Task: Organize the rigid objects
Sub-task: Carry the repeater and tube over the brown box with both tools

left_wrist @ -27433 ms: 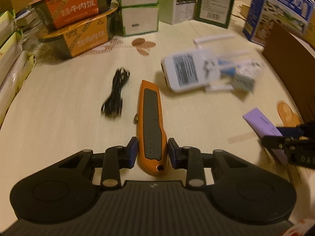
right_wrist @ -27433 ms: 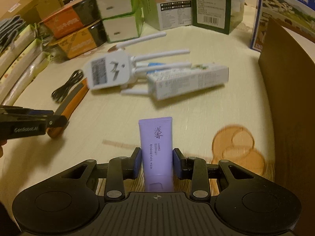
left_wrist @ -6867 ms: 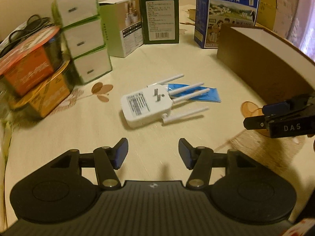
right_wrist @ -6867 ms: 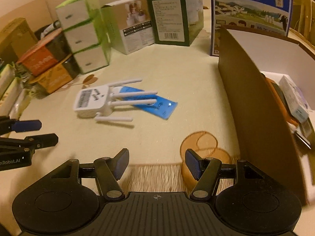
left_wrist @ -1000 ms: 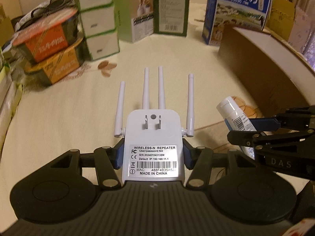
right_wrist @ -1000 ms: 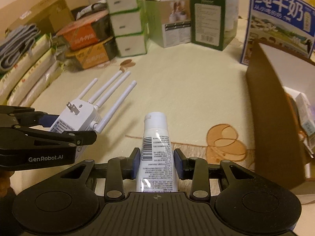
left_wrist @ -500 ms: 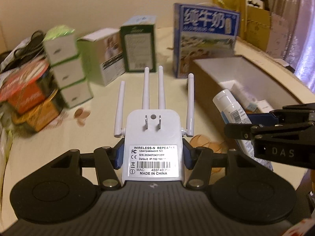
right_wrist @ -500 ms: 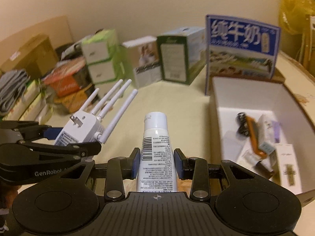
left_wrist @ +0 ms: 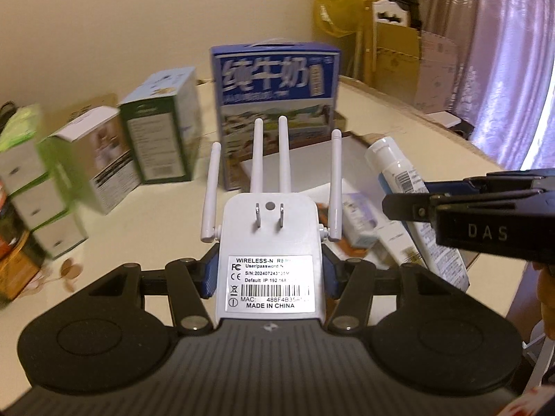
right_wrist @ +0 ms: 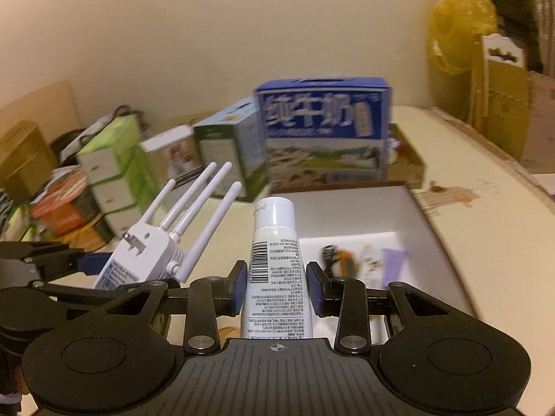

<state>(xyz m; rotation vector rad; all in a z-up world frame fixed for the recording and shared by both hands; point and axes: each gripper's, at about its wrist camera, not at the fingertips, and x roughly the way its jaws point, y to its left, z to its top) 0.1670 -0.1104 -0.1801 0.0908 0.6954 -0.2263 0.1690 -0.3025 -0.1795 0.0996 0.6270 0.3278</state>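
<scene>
While the left gripper clamps a white repeater and the right gripper a white tube above the box, the repeater's antennas could snag its near wall.

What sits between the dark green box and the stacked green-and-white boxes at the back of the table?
A white box with a photo on its side stands between the dark green box and the stacked boxes, clearest in the right wrist view.

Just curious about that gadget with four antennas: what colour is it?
The wireless repeater is white all over, antennas included, with a black-printed label. The left wrist view shows it best.
</scene>
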